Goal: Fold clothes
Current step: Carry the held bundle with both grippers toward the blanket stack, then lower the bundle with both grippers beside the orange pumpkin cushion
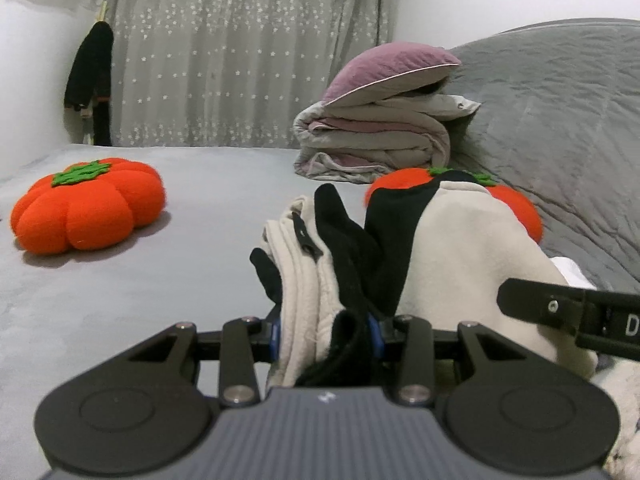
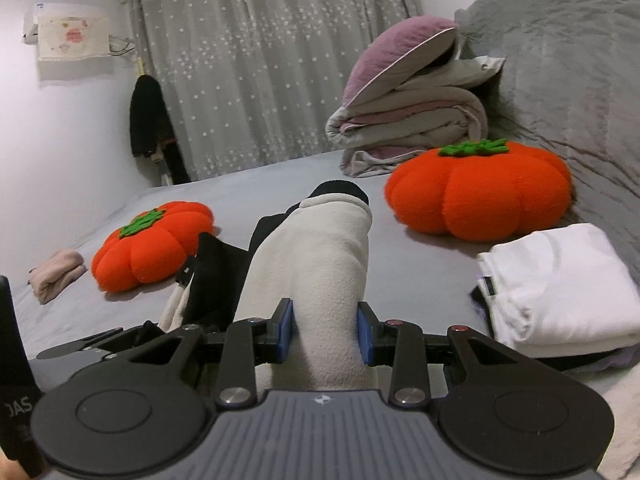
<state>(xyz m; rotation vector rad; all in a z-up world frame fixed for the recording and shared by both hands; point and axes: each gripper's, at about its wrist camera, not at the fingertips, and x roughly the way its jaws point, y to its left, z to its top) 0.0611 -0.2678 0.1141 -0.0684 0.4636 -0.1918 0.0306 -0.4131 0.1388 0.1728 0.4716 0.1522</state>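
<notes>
Fleece garment (image 1: pixel 460 240), cream and black, hangs bunched above the grey bed (image 1: pixel 120 280), clamped by both your claws: left gripper (image 1: pixel 326 334) pinches folded layers, right gripper (image 2: pixel 325 334) squeezes a cream roll. Only your right view shows the folded white clothes (image 2: pixel 560 280) and pink bundle (image 2: pixel 56 274).

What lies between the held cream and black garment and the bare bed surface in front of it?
Nothing visible. Both grippers, left and right, clamp the garment; the grey bed ahead is bare between the two pumpkin cushions.
</notes>
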